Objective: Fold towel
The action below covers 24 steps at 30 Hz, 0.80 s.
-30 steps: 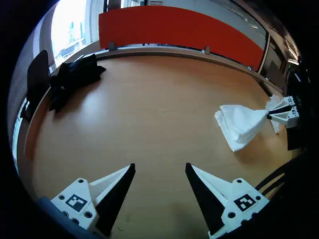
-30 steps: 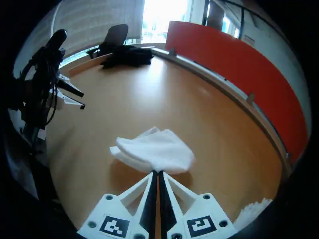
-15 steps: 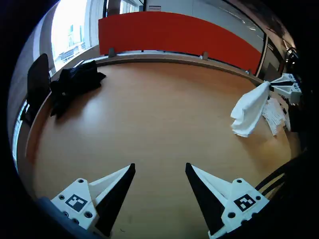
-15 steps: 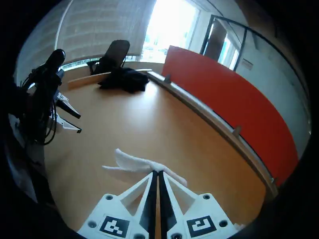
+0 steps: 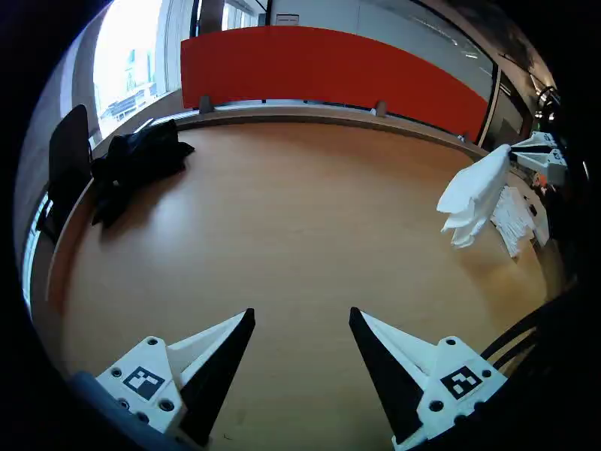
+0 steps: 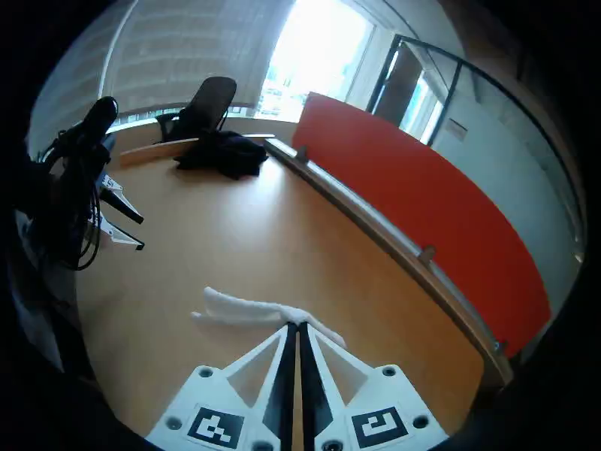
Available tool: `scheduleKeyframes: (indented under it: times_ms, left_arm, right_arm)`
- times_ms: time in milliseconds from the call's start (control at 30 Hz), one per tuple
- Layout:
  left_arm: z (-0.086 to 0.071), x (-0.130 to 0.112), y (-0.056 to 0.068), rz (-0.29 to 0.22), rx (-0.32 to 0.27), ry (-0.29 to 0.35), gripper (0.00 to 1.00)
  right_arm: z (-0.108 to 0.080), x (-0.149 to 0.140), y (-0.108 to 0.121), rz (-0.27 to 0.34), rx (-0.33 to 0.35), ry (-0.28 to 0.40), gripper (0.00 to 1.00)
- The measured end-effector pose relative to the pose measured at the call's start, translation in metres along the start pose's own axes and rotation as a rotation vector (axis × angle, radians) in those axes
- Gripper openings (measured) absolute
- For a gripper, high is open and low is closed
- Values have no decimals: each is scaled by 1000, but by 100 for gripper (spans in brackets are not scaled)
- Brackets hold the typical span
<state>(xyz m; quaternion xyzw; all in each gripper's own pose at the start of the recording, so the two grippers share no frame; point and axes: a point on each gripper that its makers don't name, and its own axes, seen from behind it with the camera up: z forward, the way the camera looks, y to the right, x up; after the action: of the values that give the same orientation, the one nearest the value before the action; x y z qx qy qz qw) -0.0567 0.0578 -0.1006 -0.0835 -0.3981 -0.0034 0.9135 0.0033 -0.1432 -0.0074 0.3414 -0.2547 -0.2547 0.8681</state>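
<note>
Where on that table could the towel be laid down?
The broad middle of the table is bare, bordered by the black garment, the red screen and the left gripper. Crowded only by the right gripper, which holds the towel beside another white cloth.

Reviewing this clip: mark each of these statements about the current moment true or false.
1. The right tool is closed on the white towel. True.
2. The left tool grips a corner of the white towel. False: its fingers are spread open over the table and hold nothing.
3. The white towel lies flat on the table. False: it hangs bunched from the right tool.
4. A black garment lies on the table's far corner, near an office chair. True.
5. The partition along the table's far edge is blue. False: it is red.
</note>
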Motion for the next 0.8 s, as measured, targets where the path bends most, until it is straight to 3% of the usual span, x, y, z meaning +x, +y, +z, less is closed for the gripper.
scheduleKeyframes:
  times_ms: [267, 800]
  left_arm:
    - [1, 0, 3, 15, -4, -3, 93]
    - [1, -1, 8, 29, -5, -10, 93]
  right_arm:
    - [-13, -8, 25, 29, -39, -2, 4]
    - [-44, -40, 103, 80, -145, -26, 4]
